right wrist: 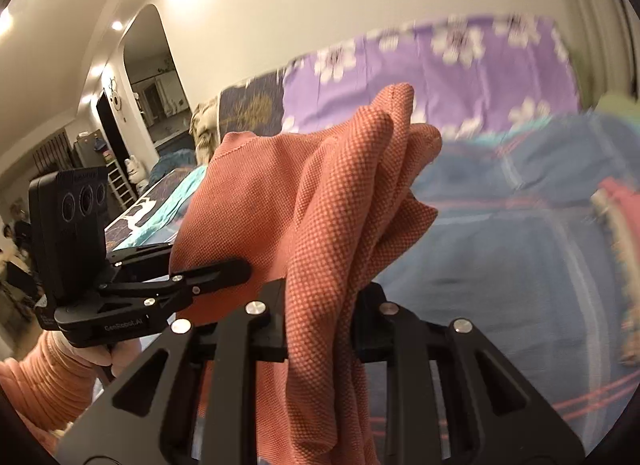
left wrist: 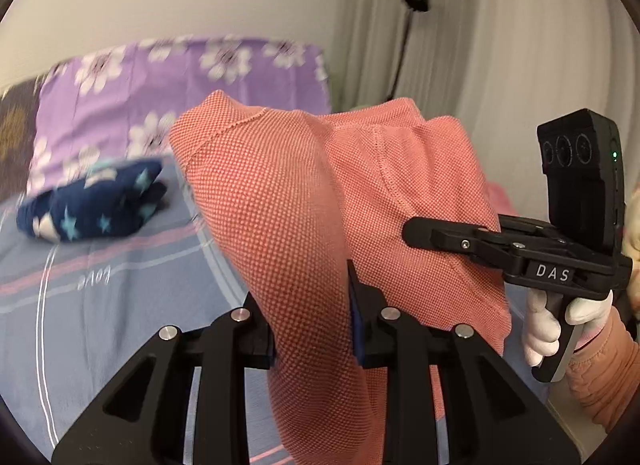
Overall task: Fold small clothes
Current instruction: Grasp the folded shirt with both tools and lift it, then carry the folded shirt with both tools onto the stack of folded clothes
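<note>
**Both grippers lift a coral garment clear of the bed**

The left gripper [left wrist: 314, 329] is clamped on a bunched edge of the coral-pink, waffle-knit small garment [left wrist: 304, 193], its jaws drawn in narrow with the cloth pinched between the pads; the right gripper [right wrist: 320, 317] has closed the same way on a thick gather of the same cloth, which rises in folds straight ahead of its fingers and hangs below them. In the left wrist view the right gripper comes in from the right, its fingers buried in the cloth's far side, held by a white-gloved hand [left wrist: 548, 325] in a peach ribbed sleeve; the garment hangs between the two tools, above the blue-grey checked bedsheet [left wrist: 120, 285].

The step in hand looks to be the lift and spread before a fold; done well, the two grips would draw apart until the cloth hangs flat, since both hold bundled layers rather than single corners; a lopsided pull could drag a hidden layer along and spoil the crease; laying it back on bare sheet in front of the grippers would suit.

No basket, box or other container shows; ahead and left of the left gripper a folded navy star-print garment [left wrist: 92, 205] lies on the sheet, before a purple floral pillow [left wrist: 180, 81].
</note>
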{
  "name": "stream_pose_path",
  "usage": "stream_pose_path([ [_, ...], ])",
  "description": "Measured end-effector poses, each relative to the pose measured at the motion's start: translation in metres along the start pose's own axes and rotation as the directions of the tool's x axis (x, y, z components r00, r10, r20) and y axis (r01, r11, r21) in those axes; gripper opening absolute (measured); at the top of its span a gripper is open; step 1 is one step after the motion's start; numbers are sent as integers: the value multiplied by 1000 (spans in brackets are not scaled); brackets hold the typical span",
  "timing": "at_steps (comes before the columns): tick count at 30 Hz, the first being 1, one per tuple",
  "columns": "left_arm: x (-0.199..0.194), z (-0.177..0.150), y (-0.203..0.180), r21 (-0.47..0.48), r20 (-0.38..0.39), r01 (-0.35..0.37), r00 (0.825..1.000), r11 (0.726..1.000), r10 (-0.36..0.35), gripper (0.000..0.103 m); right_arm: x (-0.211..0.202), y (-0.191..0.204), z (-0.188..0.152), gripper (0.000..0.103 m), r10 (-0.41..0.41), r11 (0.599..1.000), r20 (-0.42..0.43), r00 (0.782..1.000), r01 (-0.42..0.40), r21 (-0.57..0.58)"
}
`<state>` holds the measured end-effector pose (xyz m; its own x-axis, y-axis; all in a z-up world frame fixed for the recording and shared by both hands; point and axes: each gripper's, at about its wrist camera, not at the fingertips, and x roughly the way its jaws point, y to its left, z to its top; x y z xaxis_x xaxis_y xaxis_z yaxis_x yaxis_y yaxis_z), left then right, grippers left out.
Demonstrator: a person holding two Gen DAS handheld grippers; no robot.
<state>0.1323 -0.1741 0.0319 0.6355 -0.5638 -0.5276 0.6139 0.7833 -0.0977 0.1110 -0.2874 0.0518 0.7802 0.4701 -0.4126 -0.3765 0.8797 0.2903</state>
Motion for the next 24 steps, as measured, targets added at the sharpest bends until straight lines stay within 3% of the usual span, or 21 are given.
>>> stream_pose_path([
  [5,-3,17,-43,80,28,47,998,996,-49,28,-47,-15,0,21,-82,997,69,994,83,-7],
  [13,33,43,-100,152,15,159,987,975,-163,28,-106,-60,-6,21,-226,974,125,966,224,27],
  [24,100,89,-183,245,-17,297,953,923,-302,28,-170,-146,-3,21,-421,902,153,894,394,177],
])
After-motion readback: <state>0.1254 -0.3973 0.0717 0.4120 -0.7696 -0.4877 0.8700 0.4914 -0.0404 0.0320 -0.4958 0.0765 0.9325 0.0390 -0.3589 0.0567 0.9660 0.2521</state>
